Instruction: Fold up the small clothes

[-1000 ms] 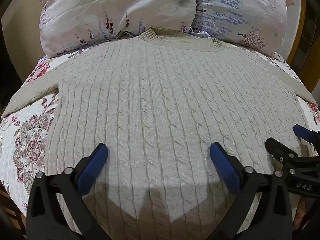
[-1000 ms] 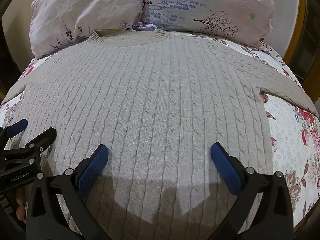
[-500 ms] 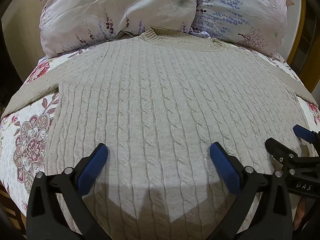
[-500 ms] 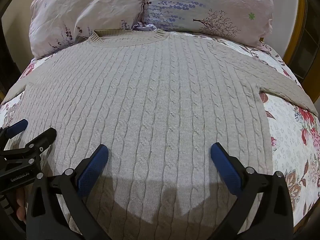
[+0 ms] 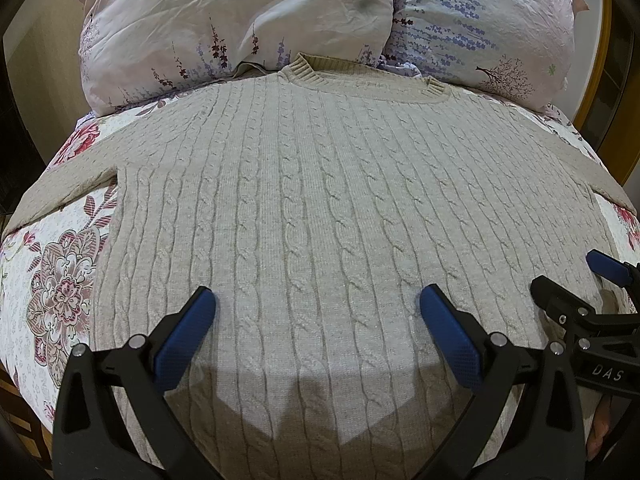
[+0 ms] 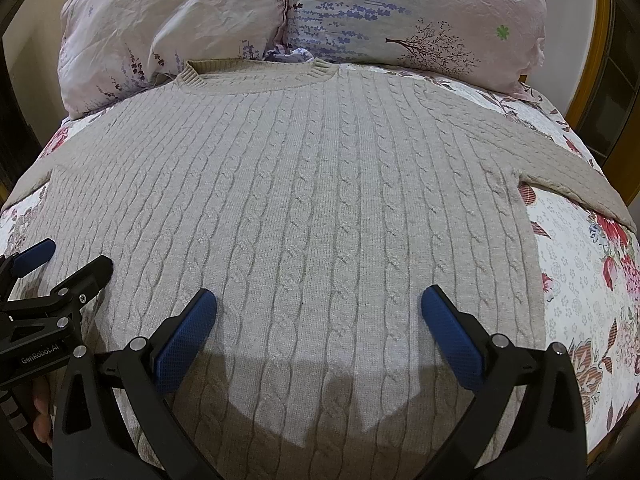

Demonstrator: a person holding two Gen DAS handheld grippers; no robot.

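A beige cable-knit sweater point(image 5: 320, 208) lies flat and face up on the bed, collar toward the pillows, sleeves spread out to both sides. It also fills the right wrist view point(image 6: 304, 200). My left gripper point(image 5: 318, 320) is open and empty, hovering over the sweater's lower left part. My right gripper point(image 6: 318, 320) is open and empty over the lower right part. The right gripper shows at the right edge of the left wrist view point(image 5: 576, 284). The left gripper shows at the left edge of the right wrist view point(image 6: 66, 260). The hem is hidden below the fingers.
Two floral pillows point(image 5: 240, 20) point(image 6: 420, 12) lean at the head of the bed, touching the collar. A floral bedsheet point(image 5: 60, 288) point(image 6: 584, 280) shows on both sides of the sweater. A wooden frame point(image 6: 596, 60) stands at the right.
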